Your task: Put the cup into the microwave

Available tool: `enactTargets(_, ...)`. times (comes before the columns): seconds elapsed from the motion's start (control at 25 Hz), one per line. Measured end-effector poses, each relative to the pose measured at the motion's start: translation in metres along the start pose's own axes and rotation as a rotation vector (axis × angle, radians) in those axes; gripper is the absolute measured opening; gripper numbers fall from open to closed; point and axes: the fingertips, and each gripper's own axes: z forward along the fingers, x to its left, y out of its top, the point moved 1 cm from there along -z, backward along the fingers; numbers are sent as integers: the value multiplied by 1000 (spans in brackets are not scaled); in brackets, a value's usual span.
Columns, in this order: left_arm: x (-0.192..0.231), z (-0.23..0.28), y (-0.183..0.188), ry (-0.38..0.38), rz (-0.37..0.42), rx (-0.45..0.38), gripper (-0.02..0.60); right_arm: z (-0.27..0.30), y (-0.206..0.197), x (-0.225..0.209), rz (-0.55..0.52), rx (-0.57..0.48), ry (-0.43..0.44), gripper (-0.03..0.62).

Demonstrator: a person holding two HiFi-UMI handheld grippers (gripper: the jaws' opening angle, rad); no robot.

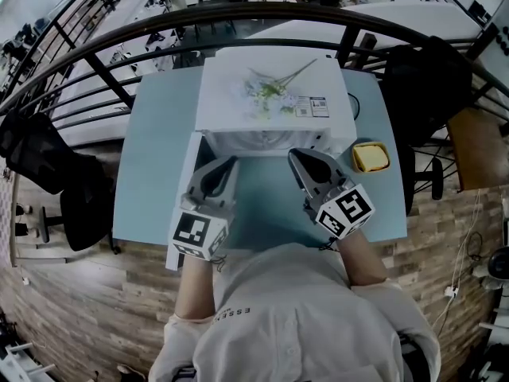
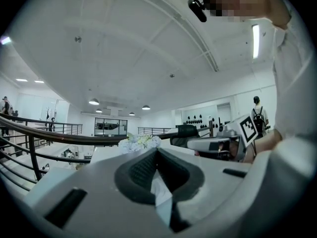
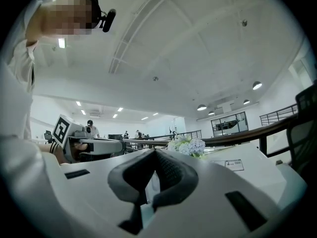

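Observation:
A white microwave stands at the back of a light blue table, its door swung open to the left. A yellow cup sits on the table just right of the microwave. My left gripper and right gripper hover side by side in front of the microwave's opening, both shut with nothing between the fingers. Both gripper views tilt upward toward the ceiling; the cup is hidden there. The left gripper and the right gripper show their pads pressed together.
Pale artificial flowers lie on top of the microwave. A dark curved railing runs behind the table. Black chairs stand at the left and right. Wooden floor surrounds the table's near edge.

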Motion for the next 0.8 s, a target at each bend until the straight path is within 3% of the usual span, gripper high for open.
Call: enactTargets(0.8,-8,3,-3,11,-4,17,0,-5,-8,-5,8,6,-28,15)
